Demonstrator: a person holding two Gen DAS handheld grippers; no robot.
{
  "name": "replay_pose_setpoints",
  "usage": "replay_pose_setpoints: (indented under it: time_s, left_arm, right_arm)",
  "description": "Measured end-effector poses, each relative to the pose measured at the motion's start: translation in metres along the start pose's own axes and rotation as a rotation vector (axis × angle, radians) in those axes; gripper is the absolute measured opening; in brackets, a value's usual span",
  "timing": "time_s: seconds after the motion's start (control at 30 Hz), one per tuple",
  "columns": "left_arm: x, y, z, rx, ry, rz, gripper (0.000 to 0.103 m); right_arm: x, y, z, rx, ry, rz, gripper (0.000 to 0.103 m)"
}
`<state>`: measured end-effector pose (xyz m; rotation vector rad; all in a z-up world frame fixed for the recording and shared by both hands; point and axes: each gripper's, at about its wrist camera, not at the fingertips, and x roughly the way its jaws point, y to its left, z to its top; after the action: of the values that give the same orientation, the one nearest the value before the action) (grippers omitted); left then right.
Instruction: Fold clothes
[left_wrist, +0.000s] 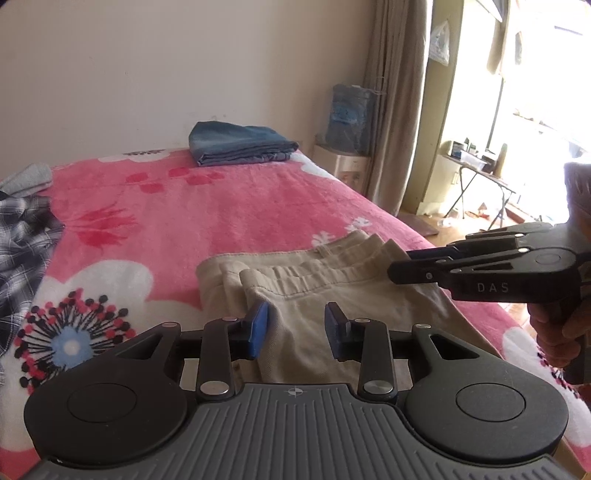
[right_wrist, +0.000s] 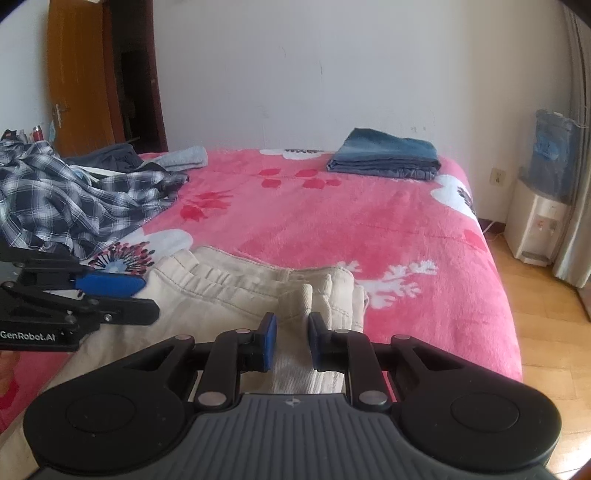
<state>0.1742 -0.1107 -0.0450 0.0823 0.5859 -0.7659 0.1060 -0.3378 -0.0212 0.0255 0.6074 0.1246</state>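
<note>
The bed wears a pink blanket printed with white and red flowers. Beige trousers lie flat on its near edge, waistband turned toward the wall. Beyond the trousers, at the bed's far side against the wall, sits a folded stack of blue jeans. To the left of the trousers a crumpled plaid shirt spreads over the blanket, and behind the shirt lie a dark garment and a grey cloth.
</note>
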Motion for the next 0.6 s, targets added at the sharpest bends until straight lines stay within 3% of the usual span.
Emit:
replay_pose_setpoints:
  time_s: [0.33,0.43,0.47,0.53,0.6]
  left_arm:
    - [0.016,0.019,-0.004,-0.144,0.038,-0.077,0.040]
    - [0.019,0.018,-0.003,-0.151,0.040,-0.051,0.038]
    - [0.020,0.017,-0.003,-0.153,0.038,-0.040,0.031]
    - [0.020,0.015,-0.003,-0.149,0.033,-0.004,0.013]
    - [0.019,0.014,-0.003,-0.148,0.029,0.028,0.006]
  right_arm:
    - [0.009,-0.001,-0.005,0.008,0.020,-0.009,0.020]
    - [0.011,-0.004,-0.008,0.033,0.029,-0.009,0.019]
    - [0.011,-0.003,-0.008,0.031,0.028,-0.010,0.019]
    - [0.010,-0.001,-0.008,0.017,0.017,-0.028,0.005]
    - [0.006,0.000,-0.007,0.020,-0.005,-0.037,0.001]
